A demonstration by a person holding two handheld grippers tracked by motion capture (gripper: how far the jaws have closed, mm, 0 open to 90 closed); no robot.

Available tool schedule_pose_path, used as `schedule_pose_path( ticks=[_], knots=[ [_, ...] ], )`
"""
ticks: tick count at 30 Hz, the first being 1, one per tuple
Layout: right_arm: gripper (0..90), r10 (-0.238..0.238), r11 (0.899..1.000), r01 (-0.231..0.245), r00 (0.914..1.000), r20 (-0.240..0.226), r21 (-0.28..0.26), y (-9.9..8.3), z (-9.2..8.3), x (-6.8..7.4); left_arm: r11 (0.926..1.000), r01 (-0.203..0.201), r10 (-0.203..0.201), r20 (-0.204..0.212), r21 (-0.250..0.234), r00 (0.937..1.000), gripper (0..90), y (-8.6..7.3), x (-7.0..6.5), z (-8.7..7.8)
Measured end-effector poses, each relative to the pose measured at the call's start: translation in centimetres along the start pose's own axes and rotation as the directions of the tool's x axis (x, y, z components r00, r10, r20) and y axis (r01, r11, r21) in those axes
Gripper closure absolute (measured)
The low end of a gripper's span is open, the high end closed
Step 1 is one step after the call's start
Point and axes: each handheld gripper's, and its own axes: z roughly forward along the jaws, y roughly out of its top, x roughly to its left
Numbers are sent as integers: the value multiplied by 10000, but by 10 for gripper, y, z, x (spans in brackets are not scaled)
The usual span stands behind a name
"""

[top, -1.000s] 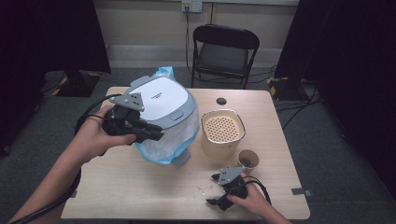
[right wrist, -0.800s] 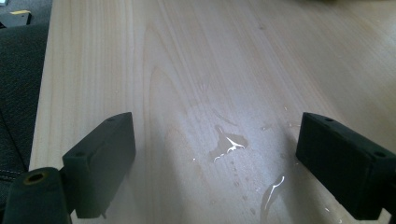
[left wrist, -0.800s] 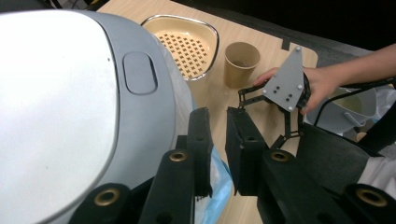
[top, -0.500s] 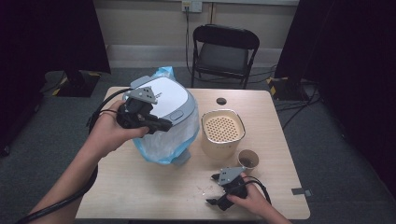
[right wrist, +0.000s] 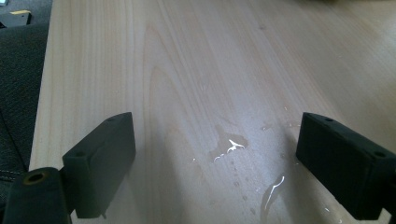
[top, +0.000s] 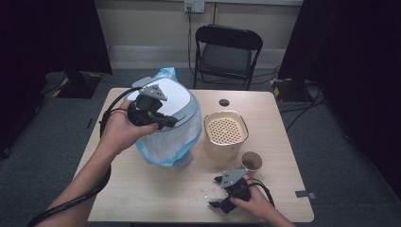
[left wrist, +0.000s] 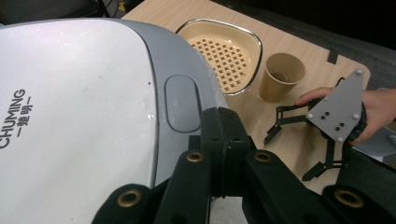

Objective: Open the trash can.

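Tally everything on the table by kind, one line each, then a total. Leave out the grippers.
Bin with grey lid: 1
Blue bag: 1
Strainer: 1
Paper cup: 1
Small black disc: 1
Total: 5

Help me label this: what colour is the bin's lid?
The lid is white with a grey rim, clearest in the left gripper view.
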Motion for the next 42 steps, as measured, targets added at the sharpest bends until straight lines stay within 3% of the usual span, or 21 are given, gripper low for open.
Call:
schedule_pose_path(
  ticks=[9, 21, 24, 42],
  knots=[
    [111, -2, 10000, 2, 10000, 2, 2, 0, 0, 0, 9999, 157, -157, 6, 24, 9999, 900, 6, 2, 9],
    [111, -1, 10000, 1, 10000, 2, 3, 0, 0, 0, 9975, 542, -550, -152, -445, 9984, 900, 12, 5, 11],
    [111, -1, 10000, 1, 10000, 4, 3, 0, 0, 0, 9982, 515, -525, -313, -298, 9981, 900, 13, 5, 14],
    [111, 0, 10000, 0, 10000, 2, 4, 0, 0, 0, 9971, 680, -690, -272, -344, 9972, 900, 12, 4, 18]
  ],
)
